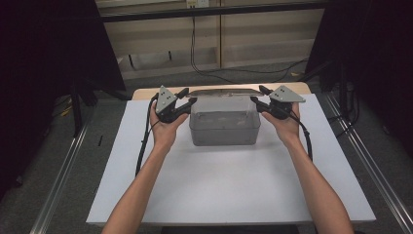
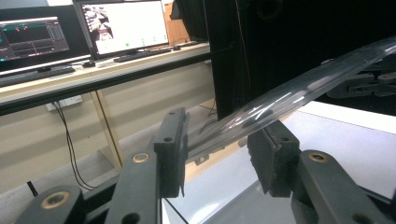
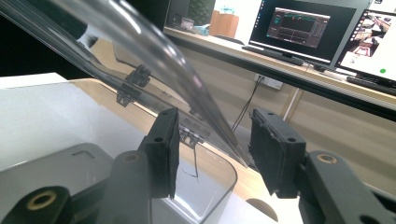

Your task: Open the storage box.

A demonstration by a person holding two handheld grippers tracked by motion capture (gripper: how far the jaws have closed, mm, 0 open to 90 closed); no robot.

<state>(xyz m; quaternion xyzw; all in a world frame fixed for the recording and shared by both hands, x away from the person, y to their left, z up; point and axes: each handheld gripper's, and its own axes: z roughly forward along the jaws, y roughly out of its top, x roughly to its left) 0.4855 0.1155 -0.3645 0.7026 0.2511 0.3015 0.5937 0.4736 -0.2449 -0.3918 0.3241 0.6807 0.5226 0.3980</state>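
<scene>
On the white desk (image 1: 229,185) sits a clear rectangular plastic box (image 1: 224,127), its transparent lid (image 1: 221,92) raised at a tilt. The left tool (image 1: 189,96) and right tool (image 1: 257,95) straddle the lid's ends, jaws partly apart; contact unclear.

Clear, colourless bin (image 1: 224,127) with smoky grey tint; lid (image 1: 221,92) equally clear, streaked with pale reflections. White counter (image 1: 229,185), light wood edge at far side. Black left gripper (image 1: 186,101) and black right gripper (image 1: 257,99), each topped by grey plate. Black cables. Grey floor (image 1: 63,161). Beige back wall (image 1: 253,29).
</scene>
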